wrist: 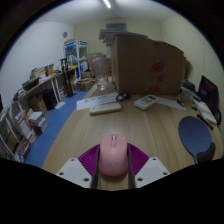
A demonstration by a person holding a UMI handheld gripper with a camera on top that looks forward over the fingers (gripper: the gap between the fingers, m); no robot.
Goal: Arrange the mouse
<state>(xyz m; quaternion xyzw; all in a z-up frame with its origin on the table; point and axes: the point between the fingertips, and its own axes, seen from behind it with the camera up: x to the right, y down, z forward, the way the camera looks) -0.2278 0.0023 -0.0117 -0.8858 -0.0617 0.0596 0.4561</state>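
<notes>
A pink computer mouse (113, 156) sits between my two fingers, its front pointing away from me. Both purple pads (88, 156) press against its sides. My gripper (113, 160) is shut on the mouse and holds it above the wooden table (120, 125). A dark blue mouse mat (196, 135) lies on the table ahead to the right.
A white keyboard (104, 103) and a large cardboard box (145, 65) stand at the table's far side. A white device (146, 101) and a laptop (206, 95) are to the right. Shelves with clutter (35, 100) line the left beside blue floor.
</notes>
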